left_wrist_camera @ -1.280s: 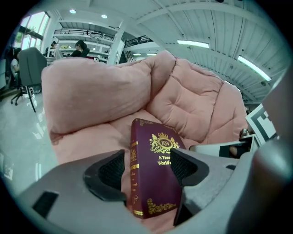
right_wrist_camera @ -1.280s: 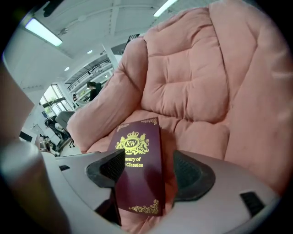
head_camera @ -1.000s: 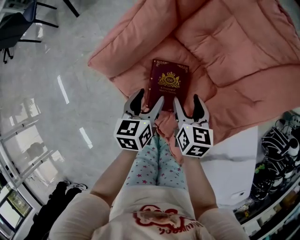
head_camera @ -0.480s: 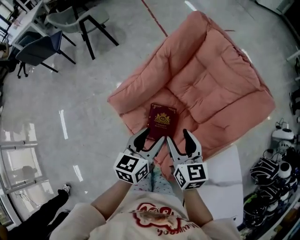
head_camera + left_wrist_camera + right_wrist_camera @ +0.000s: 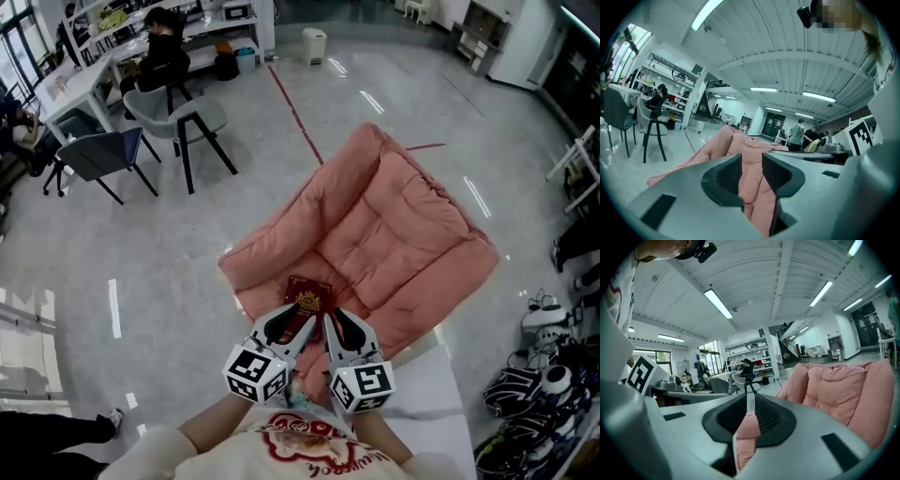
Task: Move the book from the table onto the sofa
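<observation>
The left gripper was held empty, its jaws just having been closing yet parted by a clear gap, with only pink cushion seen through it. The right gripper, likewise just closing, was drawn nearly together, with a thin slit left and nothing pinched. In the head view both were seen side by side just below the dark red book, which was laid flat on the front edge of the pink sofa — off the white table at lower right. Grey chairs were stood well apart on the floor
</observation>
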Tool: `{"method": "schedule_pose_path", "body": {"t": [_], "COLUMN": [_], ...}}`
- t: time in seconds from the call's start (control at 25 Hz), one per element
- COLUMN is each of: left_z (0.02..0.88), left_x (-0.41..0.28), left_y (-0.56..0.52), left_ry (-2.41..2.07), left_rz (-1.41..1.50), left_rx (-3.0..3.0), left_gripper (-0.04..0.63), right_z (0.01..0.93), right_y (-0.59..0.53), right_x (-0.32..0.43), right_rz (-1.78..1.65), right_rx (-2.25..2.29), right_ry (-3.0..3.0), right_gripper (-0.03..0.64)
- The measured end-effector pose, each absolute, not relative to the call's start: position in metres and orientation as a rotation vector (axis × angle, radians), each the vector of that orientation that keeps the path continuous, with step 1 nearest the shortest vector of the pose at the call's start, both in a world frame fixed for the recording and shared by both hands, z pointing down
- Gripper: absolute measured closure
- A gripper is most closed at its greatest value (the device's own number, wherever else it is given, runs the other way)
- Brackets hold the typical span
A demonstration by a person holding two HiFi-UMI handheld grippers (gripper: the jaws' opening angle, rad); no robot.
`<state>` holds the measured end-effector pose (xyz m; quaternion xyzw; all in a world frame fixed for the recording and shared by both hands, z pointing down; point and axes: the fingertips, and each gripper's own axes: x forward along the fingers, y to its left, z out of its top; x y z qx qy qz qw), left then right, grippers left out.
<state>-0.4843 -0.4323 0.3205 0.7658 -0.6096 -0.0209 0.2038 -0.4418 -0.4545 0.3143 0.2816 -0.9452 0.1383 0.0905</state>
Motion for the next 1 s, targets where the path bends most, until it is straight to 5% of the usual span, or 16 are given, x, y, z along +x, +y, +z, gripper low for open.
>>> {"method": "schedule_pose_path", "body": {"t": [0.48,1.0], "left_z": [0.290,0.266], "left_x": [-0.462,-0.465], "left_y": [-0.407,-0.360], "left_ry": [-1.782,-1.854], "left_rz": [-0.125,-0.208], "left_rx": [2.210,2.210], "left_gripper": [0.588,0.591], "right_z": [0.268,0.262], "right_y": [-0.430,-0.379], "right_x": [-0.426,-0.434], "right_rz": [0.312,0.304], "right_rx": [0.714,0.593], "right_ry": [-2.984,-3.016], "right_gripper": [0.615,0.617]}}
